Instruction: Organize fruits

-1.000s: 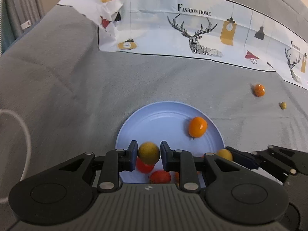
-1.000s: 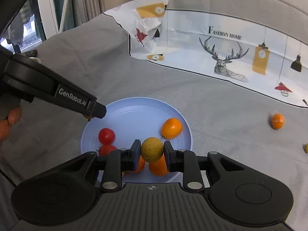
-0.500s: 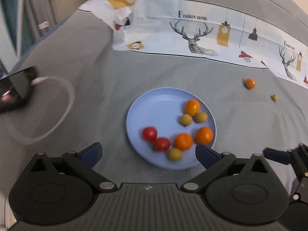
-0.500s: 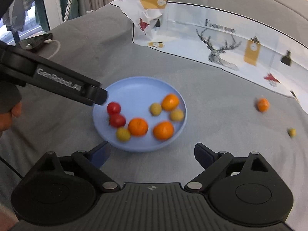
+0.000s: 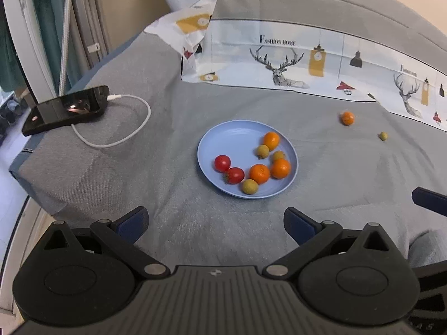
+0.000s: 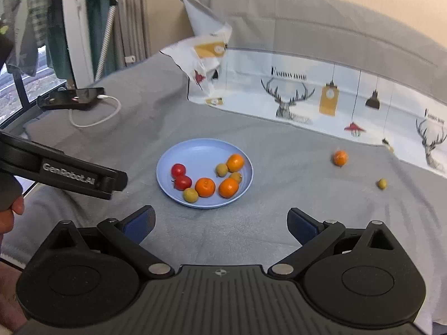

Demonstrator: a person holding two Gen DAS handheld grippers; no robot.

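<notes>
Risk: the two loose fruits, one orange (image 6: 340,158) and one small yellow-green fruit (image 6: 381,183), lie on soft grey bedding (image 6: 279,145) well apart from the blue plate (image 6: 195,150) and may roll when nudged.

Plate holds eight: two red, three orange, three yellow-green.

Left tongs (image 5: 215,223) and right tongs (image 6: 220,223): both spread wide, empty.

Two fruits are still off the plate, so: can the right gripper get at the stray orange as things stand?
Probably yes. The right gripper is open and empty, and the orange lies alone on bare grey cloth, right of the plate, with nothing between. Only the small green fruit lies nearby, apart from it.
</notes>
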